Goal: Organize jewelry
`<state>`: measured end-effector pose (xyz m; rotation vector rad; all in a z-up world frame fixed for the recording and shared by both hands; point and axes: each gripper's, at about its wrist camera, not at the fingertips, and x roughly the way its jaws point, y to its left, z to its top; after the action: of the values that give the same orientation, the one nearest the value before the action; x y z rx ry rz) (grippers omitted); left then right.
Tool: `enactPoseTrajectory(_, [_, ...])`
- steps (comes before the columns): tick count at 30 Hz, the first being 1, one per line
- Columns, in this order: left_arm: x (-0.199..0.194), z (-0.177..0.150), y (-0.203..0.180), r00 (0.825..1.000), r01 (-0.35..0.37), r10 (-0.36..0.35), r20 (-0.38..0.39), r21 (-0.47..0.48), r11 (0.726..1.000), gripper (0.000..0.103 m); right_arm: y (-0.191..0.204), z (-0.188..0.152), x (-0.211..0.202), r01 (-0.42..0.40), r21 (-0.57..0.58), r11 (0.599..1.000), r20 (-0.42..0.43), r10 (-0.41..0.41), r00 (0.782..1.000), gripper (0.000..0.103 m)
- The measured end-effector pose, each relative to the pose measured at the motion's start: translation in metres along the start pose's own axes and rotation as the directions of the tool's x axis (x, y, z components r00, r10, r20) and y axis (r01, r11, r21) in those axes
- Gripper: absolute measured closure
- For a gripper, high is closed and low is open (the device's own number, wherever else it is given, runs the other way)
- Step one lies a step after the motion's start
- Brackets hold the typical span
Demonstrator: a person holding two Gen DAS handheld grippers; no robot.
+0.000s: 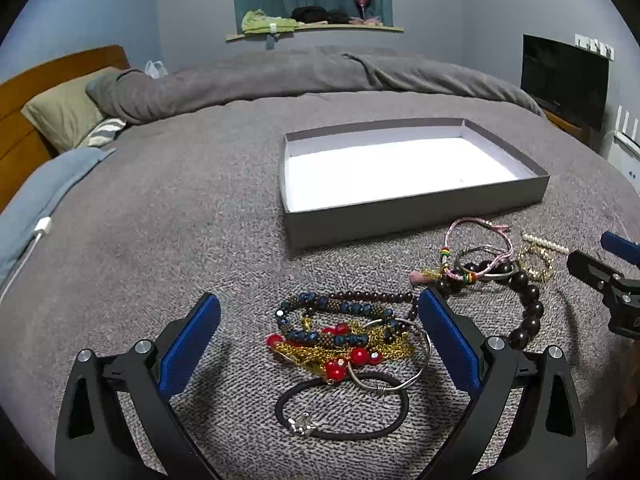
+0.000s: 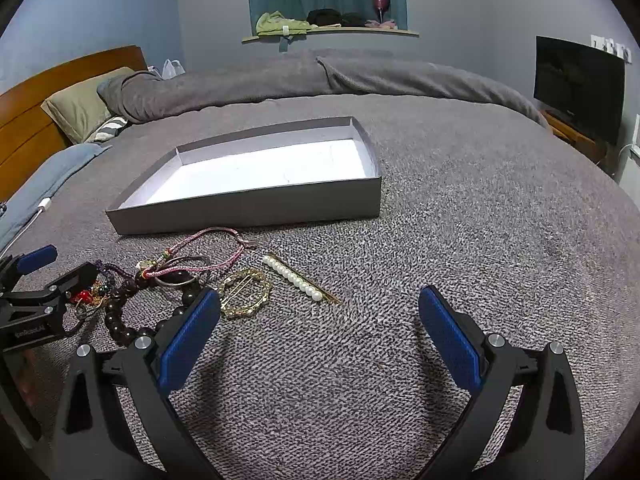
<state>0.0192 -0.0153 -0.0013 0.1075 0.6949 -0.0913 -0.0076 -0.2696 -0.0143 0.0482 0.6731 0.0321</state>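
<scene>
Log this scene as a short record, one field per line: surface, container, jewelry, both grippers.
surface: grey bedspread
container: shallow grey box, white inside, nothing in it
near pile: black hair tie, silver bangle, gold chains with red beads, blue bead bracelet
far pile: dark bead bracelet, pink cord bracelet, gold round clip, pearl hair pin
left gripper: open, over the near pile, holding nothing
right gripper: open, over bare bedspread, right of the clip

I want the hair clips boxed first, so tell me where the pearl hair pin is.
In the right wrist view, the pearl hair pin lies on the grey blanket just right of the gold round clip, in front of the empty grey box.
</scene>
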Motion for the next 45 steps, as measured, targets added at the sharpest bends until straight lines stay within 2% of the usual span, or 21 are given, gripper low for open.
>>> enactPoseTrajectory(45, [-0.0043, 0.0032, 0.0048, 1.0, -0.011, 0.012, 0.025, -0.013, 1.0, 0.005, -0.0034, 0.0006, 0.0013, -0.005, 0.015, 1.0, -0.01, 0.005, 1.0, 0.005])
